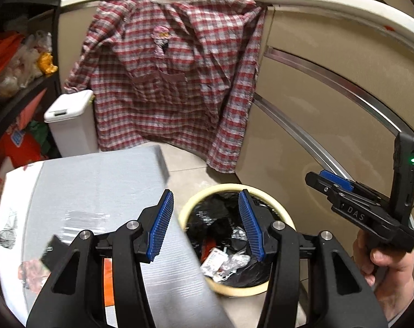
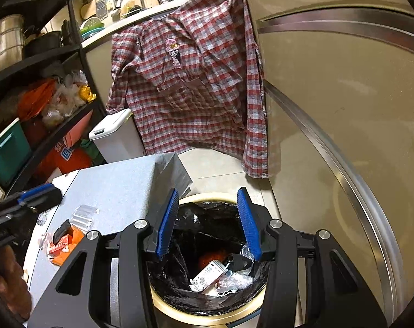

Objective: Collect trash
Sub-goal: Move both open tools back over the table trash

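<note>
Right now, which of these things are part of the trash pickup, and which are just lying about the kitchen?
Part of the job:
- round bin with black liner, trash already inside
- orange wrapper on the grey table
- clear plastic scrap
- both grippers, fingers open and empty

Just lying about:
- plaid shirt
- white lidded bin
- shelf clutter

Right gripper (image 1: 327, 184) body: the raised letters "DAS" are showing on its black side.
Orange bag (image 2: 67, 158) on the low shelf: a blue-and-white square sign is showing, its characters too blurred to read.
Small carton (image 2: 211, 273) in the bin: its print is staying unreadable.
</note>
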A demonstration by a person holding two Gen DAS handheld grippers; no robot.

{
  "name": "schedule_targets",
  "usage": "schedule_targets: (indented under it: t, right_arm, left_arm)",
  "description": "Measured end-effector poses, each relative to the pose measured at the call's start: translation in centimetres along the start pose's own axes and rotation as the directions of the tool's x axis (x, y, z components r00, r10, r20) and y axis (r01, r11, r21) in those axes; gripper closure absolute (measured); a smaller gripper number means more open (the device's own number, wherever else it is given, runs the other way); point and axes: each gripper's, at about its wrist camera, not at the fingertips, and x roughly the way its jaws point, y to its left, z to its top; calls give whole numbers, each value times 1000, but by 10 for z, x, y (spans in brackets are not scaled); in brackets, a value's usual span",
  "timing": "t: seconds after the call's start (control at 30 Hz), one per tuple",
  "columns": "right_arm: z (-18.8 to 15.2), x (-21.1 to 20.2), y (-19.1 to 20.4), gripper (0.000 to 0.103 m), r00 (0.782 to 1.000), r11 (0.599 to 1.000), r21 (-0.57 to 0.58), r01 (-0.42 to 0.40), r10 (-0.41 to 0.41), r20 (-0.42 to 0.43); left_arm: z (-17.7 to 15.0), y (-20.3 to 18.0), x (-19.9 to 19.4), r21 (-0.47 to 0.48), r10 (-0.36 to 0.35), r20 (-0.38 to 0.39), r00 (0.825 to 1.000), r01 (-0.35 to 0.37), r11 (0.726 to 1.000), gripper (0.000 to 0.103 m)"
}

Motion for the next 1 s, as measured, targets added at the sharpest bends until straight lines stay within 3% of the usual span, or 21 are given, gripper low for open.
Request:
schedule_targets:
  t: [0.33,0.4,0.5,0.53,0.6,0.77,0.87,1.0]
  right_arm:
    - [-3,-5,40,57,999,997,-58,-48,50,22]
    - [-5,-6,53,60,996,995,-67,-78,80,26]
    - [-8,-5,70,79,993,989,-89,-117,119,24]
    - [-10,-5,76,81,991,986,-99,-132,135,21]
    - [-15,-4,91,86,987,979,-127,-160,163,13]
    - [-27,5,119,87,977,961,-176,-212,212,-24]
    - [-38,17,133,87,960,948,-157,-278,268,-81]
    - [-55,40,154,85,928,928,-123,-353,330,-173]
  left_arm:
    - [-9,90,-84,-8,114,50,992,-114,993,57]
    - [-13,113,-101,-15,142,53,988,-141,990,61]
    - [-20,141,-120,-13,182,59,981,-182,983,68]
    - [-24,151,-125,-16,194,60,979,-194,981,68]
    - [-31,171,-130,-34,217,60,974,-216,976,69]
    - [-59,213,-120,-135,240,35,970,-233,963,73]
    - [-71,227,-104,-153,219,-20,976,-219,964,76]
    - [-83,233,-82,-152,140,-58,988,-147,977,76]
